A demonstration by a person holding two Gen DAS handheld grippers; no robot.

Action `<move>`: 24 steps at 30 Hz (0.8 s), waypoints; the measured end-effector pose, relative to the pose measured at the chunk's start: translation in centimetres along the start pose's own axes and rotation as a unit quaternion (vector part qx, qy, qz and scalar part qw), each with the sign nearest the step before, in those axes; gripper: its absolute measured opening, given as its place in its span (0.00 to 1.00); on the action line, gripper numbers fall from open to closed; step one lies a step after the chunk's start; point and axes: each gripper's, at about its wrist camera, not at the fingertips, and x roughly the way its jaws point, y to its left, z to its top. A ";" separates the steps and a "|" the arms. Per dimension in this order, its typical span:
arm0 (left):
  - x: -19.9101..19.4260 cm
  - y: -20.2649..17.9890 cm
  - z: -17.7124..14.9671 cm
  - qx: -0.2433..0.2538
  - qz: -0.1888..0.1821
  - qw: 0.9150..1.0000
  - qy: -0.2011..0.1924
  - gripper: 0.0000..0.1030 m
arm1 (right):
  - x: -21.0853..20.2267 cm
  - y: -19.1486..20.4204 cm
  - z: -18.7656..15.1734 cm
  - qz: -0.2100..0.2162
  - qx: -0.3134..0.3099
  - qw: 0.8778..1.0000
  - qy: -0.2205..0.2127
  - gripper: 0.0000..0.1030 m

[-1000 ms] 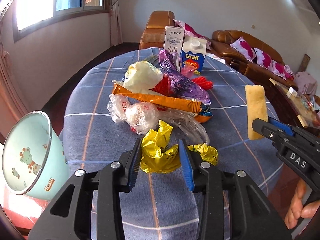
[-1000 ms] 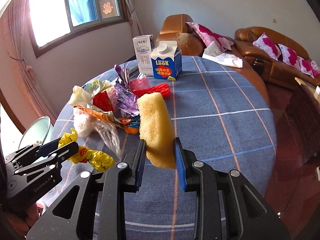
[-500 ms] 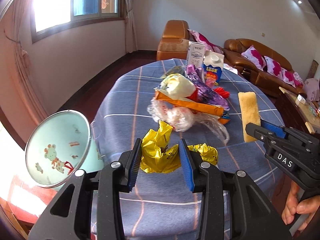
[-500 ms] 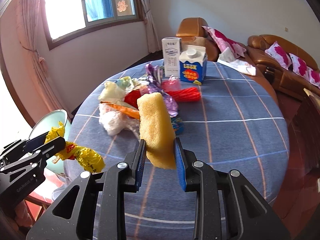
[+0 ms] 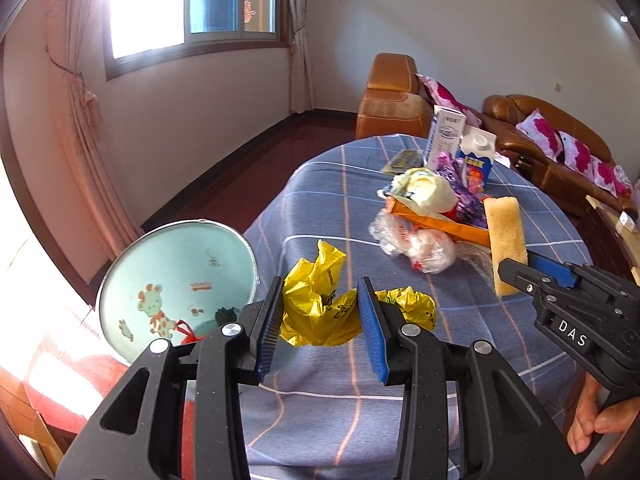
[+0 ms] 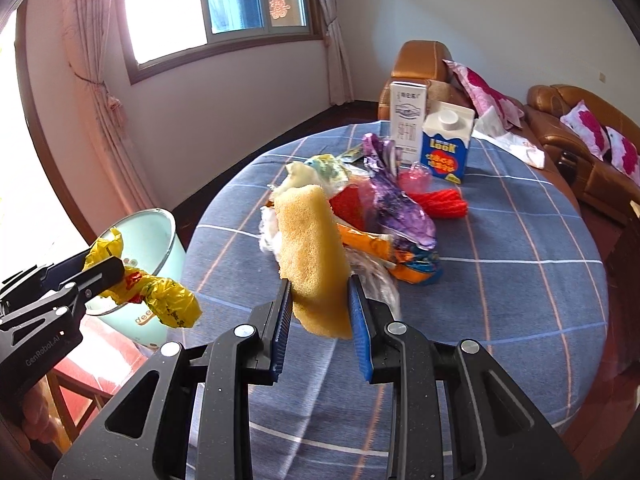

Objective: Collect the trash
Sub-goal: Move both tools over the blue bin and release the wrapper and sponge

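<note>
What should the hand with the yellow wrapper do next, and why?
Probably carry it a little further toward the bin and over its open mouth. The left tool is shut on the yellow wrapper, and the pale green bin stands beside the table, close to it. The right tool is busy holding the sponge.

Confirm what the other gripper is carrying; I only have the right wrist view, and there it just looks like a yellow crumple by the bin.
Observer: The left gripper is shut on a yellow plastic bag, crumpled between both pads.
Operator: Tell me what's inside the bin.
Observer: The left view looks into the mint bin: something small, red and dark near the bottom, otherwise mostly bare wall.
Operator: Report my sponge.
Observer: From the left, the sponge stands upright in the right gripper.
</note>
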 end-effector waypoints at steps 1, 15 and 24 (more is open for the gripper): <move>-0.1 0.5 0.0 -0.004 0.003 1.000 -0.001 0.36 | 0.1 0.4 0.1 0.002 -0.004 1.000 0.000 0.28; -1.3 6.6 0.1 -0.045 0.063 0.997 -0.018 0.36 | 1.7 5.8 1.7 0.036 -0.050 0.998 0.000 0.28; -1.8 11.1 -0.2 -0.085 0.107 0.990 -0.027 0.36 | 3.4 9.8 2.7 0.062 -0.079 0.995 0.008 0.28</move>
